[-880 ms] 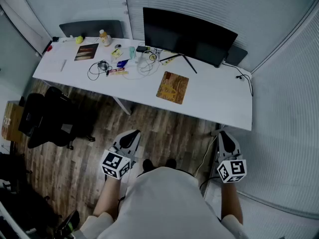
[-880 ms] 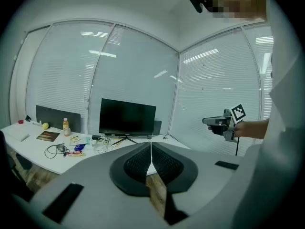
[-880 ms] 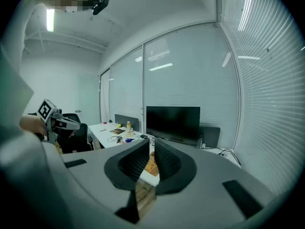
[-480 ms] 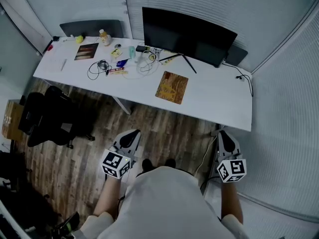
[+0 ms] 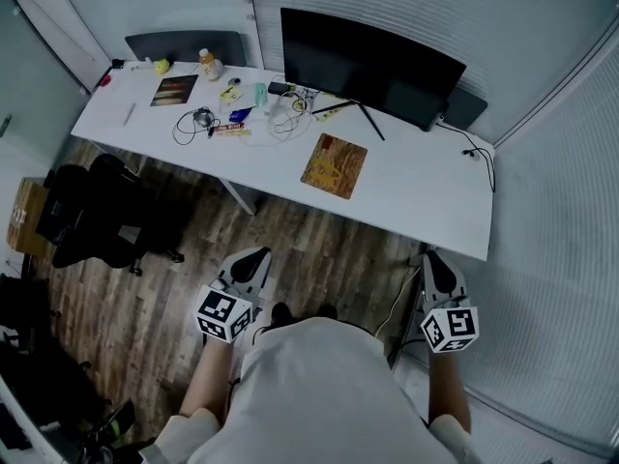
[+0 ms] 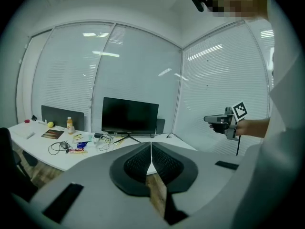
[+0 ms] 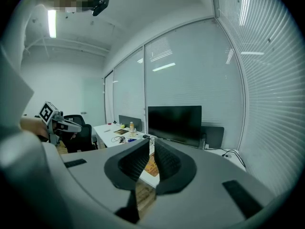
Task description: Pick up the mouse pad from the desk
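The mouse pad (image 5: 335, 165), a tan square with a yellow and red pattern, lies flat on the white desk (image 5: 426, 196) in front of the monitor. In the head view both grippers hang over the wooden floor, well short of the desk's near edge. My left gripper (image 5: 253, 257) is shut, its tips touching with nothing in them (image 6: 151, 144). My right gripper (image 5: 431, 257) is also shut and empty, with only a thin slit at the tips (image 7: 152, 141). Through the gap lower down, part of the mouse pad (image 7: 151, 166) shows.
A black monitor (image 5: 372, 66) stands at the back of the desk. Cables, small items, a bottle (image 5: 205, 63) and a dark book (image 5: 175, 90) crowd the desk's left half. A black office chair (image 5: 97, 220) stands on the floor at left. Blinds close off the right side.
The head view has shifted a little, so the desk sits slightly higher and further right in the picture. Both grippers stay where they were.
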The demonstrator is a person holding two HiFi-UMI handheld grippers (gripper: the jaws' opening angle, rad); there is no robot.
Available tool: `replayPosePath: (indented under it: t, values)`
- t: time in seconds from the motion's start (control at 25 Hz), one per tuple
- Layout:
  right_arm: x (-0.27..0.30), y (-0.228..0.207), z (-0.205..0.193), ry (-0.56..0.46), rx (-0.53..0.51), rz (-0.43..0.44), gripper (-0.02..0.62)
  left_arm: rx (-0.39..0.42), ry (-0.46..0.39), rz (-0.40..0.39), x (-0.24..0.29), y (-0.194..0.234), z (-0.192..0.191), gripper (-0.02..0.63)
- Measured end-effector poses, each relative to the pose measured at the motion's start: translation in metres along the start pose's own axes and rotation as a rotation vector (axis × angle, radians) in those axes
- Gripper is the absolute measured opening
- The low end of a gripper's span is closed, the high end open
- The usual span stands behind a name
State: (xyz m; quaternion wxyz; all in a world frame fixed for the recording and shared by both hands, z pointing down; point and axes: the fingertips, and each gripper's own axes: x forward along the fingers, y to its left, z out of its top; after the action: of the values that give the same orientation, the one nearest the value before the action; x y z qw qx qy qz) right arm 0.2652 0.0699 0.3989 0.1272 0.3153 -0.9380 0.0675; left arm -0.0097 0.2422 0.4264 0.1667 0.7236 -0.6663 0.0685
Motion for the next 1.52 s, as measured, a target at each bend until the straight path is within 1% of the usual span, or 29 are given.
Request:
replayPosePath:
  t: [0.4, 0.68, 0.84, 1.08, 1.24, 1.36, 1.4, 1.44, 1.52]
  values:
    - [0.009, -0.031, -0.009, 0.019, -0.021, 0.061, 0.052, -0.021, 0.006, 0.059, 0.022, -0.018, -0.009, 0.02]
    - [0.035, -0.041, -0.011, 0.049, -0.032, 0.078, 0.052, -0.051, 0.024, 0.053, 0.054, -0.01, -0.01, 0.02]
    - [0.06, -0.044, -0.015, 0.072, -0.033, 0.072, 0.052, -0.054, 0.038, 0.03, 0.079, 0.007, -0.011, 0.02]
    - [0.104, -0.045, -0.014, 0.12, -0.021, 0.048, 0.052, -0.06, 0.078, -0.016, 0.123, 0.045, -0.008, 0.02]
    - [0.138, -0.046, -0.012, 0.149, -0.014, 0.025, 0.052, -0.039, 0.108, -0.049, 0.153, 0.071, -0.005, 0.021]
    - [0.159, -0.045, -0.011, 0.172, 0.002, 0.007, 0.052, -0.027, 0.122, -0.051, 0.169, 0.094, 0.0, 0.029]
    - [0.166, -0.045, -0.011, 0.18, 0.008, 0.0, 0.052, -0.028, 0.13, -0.05, 0.175, 0.102, 0.001, 0.094]
    - [0.172, -0.045, -0.011, 0.187, 0.013, -0.008, 0.052, -0.028, 0.14, -0.051, 0.18, 0.109, 0.0, 0.187]
    - [0.183, -0.045, -0.012, 0.202, 0.022, -0.024, 0.052, -0.021, 0.163, -0.062, 0.193, 0.121, -0.003, 0.292]
